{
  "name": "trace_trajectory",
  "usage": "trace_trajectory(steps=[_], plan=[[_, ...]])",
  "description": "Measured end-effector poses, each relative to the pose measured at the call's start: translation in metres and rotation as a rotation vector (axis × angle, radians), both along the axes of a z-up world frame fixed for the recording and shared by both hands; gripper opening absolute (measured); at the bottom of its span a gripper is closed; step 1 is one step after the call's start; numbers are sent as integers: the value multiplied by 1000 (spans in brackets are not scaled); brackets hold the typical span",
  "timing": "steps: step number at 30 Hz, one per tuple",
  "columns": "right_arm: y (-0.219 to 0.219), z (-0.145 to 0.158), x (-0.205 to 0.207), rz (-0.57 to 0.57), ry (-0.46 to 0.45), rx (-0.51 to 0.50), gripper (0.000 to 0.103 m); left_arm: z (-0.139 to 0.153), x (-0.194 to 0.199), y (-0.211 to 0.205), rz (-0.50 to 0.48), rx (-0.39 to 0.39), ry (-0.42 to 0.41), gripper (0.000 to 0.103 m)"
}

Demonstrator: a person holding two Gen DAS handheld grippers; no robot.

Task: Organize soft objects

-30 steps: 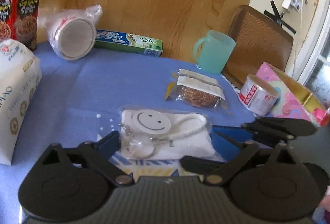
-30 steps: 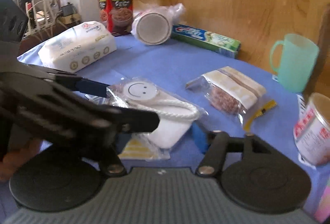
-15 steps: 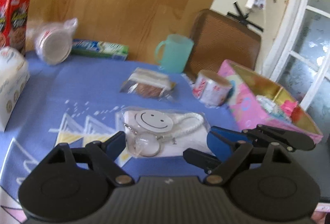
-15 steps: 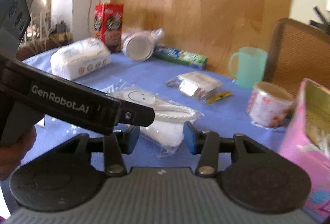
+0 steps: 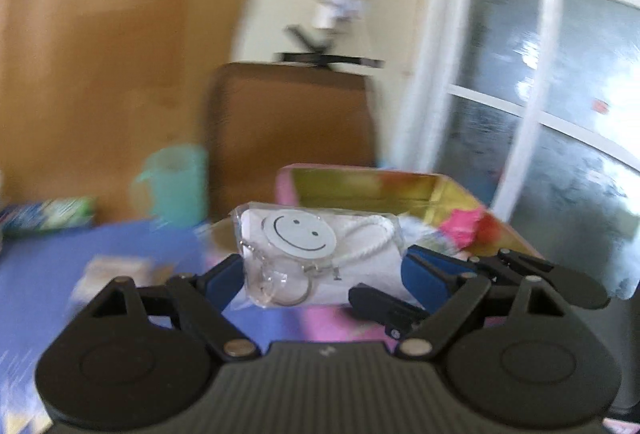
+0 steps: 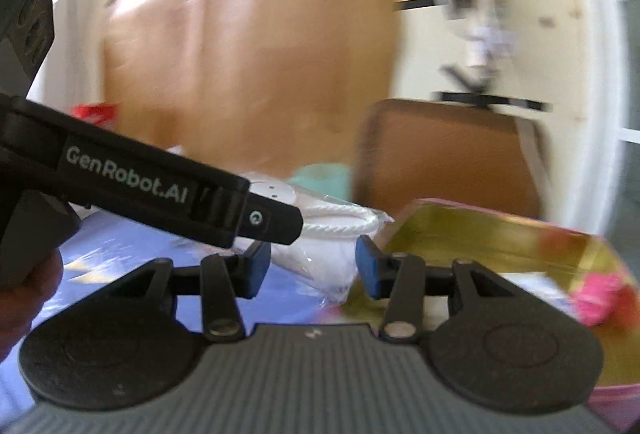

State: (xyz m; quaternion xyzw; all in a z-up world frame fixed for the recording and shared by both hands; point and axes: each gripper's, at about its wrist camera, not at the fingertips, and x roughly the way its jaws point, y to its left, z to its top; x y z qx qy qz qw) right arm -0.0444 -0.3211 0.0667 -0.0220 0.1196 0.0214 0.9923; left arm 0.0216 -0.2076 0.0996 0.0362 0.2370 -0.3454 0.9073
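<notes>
Having risen off the blue cloth toward the pink box (image 5: pixel 496 212), the smiley pouch (image 5: pixel 320 258), looking light, soft and crinkly-slick, is riding clamped at its sides between the left gripper (image 5: pixel 320 274) and the right gripper (image 6: pixel 312 264).

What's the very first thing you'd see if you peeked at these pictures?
A smiley-face pouch in a clear wrapper, held up in the air between the blue pads of both the left gripper and the right gripper. Just behind it sits an open pink box with a shiny gold inside and something bright pink in it. Further left, a blurry mint-green mug stands on the blue tablecloth.
</notes>
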Motion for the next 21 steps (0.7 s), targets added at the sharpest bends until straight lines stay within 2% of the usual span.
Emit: trace_trajectory(steps=[4, 6, 8, 10, 13, 17, 21], plan=[[-44, 2, 16, -166, 11, -62, 52, -6, 22, -75, -89, 32, -28, 93], [-61, -7, 34, -243, 54, -111, 53, -17, 39, -114, -63, 103, -29, 93], [-81, -16, 46, -282, 118, -92, 52, -25, 53, -134, -40, 148, 8, 92], [-92, -19, 36, -278, 112, -22, 52, -26, 56, -142, -8, 156, 46, 91], [-97, -22, 16, -278, 91, 35, 52, -25, 53, -137, 12, 174, 38, 94], [-100, -19, -4, -255, 78, 164, 52, -22, 50, -131, 49, 200, 52, 98], [-99, -13, -22, -243, 62, 268, 53, -17, 34, -114, 79, 216, 27, 102]])
